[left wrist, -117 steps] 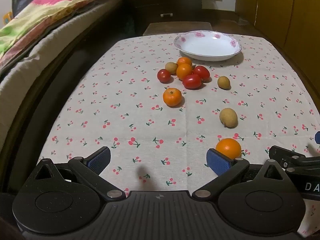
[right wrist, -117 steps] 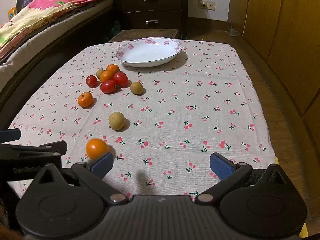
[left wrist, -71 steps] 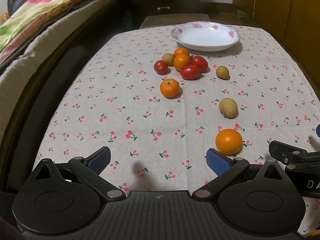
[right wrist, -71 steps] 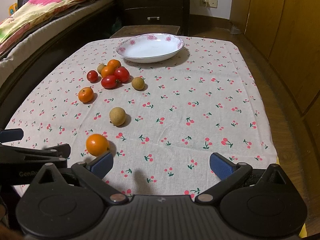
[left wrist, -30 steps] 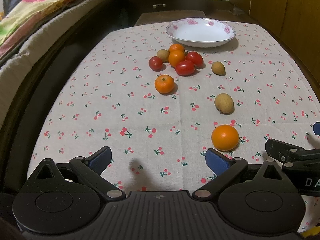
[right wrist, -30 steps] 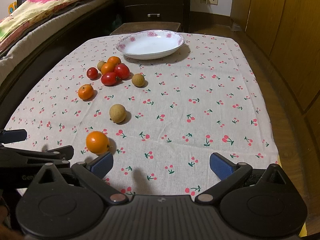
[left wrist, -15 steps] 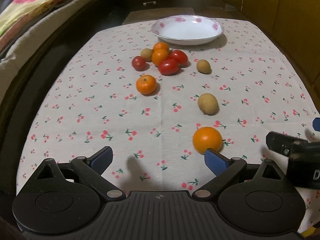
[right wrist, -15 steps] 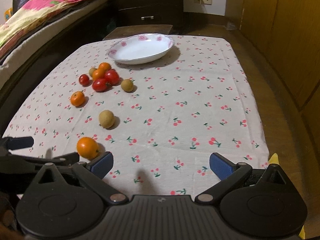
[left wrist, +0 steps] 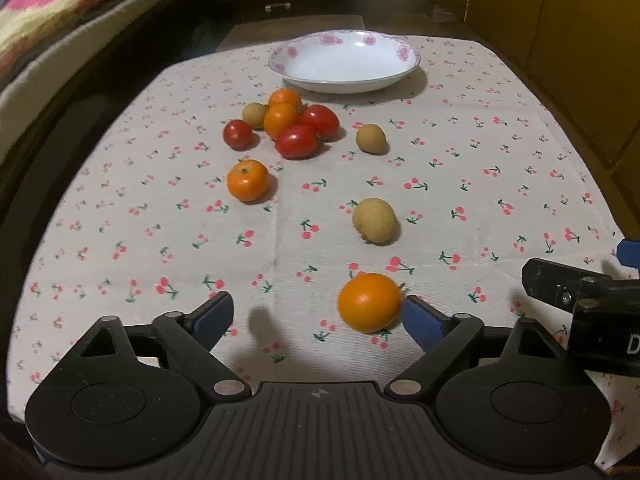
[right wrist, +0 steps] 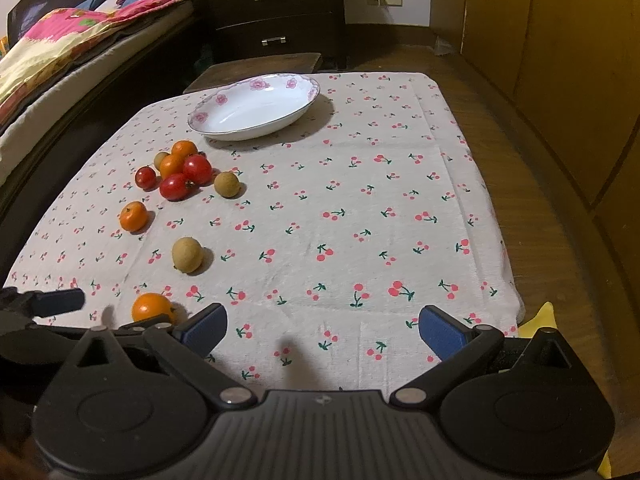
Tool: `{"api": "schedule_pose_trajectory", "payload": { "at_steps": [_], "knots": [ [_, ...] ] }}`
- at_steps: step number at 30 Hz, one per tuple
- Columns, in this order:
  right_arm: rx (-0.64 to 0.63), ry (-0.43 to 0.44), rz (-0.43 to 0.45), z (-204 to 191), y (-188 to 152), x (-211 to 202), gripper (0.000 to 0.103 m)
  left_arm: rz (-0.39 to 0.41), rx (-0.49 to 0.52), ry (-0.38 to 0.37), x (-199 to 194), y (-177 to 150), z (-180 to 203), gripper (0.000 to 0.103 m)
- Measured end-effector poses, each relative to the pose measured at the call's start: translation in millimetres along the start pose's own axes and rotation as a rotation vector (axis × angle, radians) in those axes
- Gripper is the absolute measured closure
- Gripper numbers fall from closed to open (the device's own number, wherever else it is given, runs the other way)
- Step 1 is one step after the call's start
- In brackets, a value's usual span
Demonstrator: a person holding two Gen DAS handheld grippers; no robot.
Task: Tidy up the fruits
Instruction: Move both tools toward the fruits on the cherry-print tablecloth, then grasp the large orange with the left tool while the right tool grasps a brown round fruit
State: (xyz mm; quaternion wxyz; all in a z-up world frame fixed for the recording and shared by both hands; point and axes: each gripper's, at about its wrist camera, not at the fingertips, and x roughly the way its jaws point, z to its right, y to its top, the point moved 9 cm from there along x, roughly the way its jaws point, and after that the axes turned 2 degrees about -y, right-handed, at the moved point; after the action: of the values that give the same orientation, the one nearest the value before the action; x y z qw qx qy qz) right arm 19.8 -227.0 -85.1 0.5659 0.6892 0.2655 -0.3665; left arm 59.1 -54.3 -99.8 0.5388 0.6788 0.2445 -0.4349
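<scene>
An empty white bowl with pink flowers point(left wrist: 345, 62) point(right wrist: 256, 106) stands at the far side of the cherry-print tablecloth point(left wrist: 460, 152). Before it lies a cluster of red tomatoes point(left wrist: 297, 141) point(right wrist: 174, 186), oranges point(left wrist: 280, 119) and small brown fruits. A lone orange point(left wrist: 247, 180) point(right wrist: 133, 216), two brown fruits point(left wrist: 373, 220) point(left wrist: 371, 138) and a near orange point(left wrist: 369, 302) point(right wrist: 153, 307) lie apart. My left gripper point(left wrist: 316, 314) is open; the near orange sits just inside its right fingertip. My right gripper point(right wrist: 322, 328) is open and empty over the cloth's near edge.
A bed with a colourful quilt point(right wrist: 60, 40) runs along the left. A dark dresser point(right wrist: 276, 20) and a low stool point(right wrist: 256, 68) stand behind the table. Wooden cupboards point(right wrist: 560, 60) line the right. The table's right edge drops to wooden floor point(right wrist: 540, 220).
My left gripper has moved forward and right, so the near orange now lies between its fingers. My right gripper has risen and tilted slightly. No fruit has moved.
</scene>
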Motion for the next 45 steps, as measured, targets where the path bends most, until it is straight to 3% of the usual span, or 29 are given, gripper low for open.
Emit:
{"api": "schedule_pose_trajectory", "payload": {
  "at_steps": [8,14,23,33,36,45],
  "knots": [
    [0.011,0.007,-0.002,0.9,1.1,1.4,0.001,-0.02,0.014,-0.008,8.1,-4.4,2.7,0.019],
    [0.015,0.022,0.003,-0.6,2.9,0.7,0.005,-0.017,-0.04,-0.041,10.1,-4.8,-5.1,0.022],
    [0.003,0.051,-0.003,-6.1,2.6,1.0,0.007,-0.015,-0.042,-0.042,10.7,-2.0,-9.5,0.026],
    [-0.07,0.079,0.005,-13.6,30.9,8.1,0.007,0.028,0.103,-0.05,14.0,23.7,-7.9,0.022],
    [-0.118,0.101,-0.012,-25.4,35.3,17.1,0.008,0.02,0.144,-0.073,20.3,27.1,-2.5,0.032],
    [-0.22,0.203,-0.071,-63.5,46.8,47.0,0.031,0.0,0.12,-0.14,22.8,20.6,-3.6,0.046]
  ]
}}
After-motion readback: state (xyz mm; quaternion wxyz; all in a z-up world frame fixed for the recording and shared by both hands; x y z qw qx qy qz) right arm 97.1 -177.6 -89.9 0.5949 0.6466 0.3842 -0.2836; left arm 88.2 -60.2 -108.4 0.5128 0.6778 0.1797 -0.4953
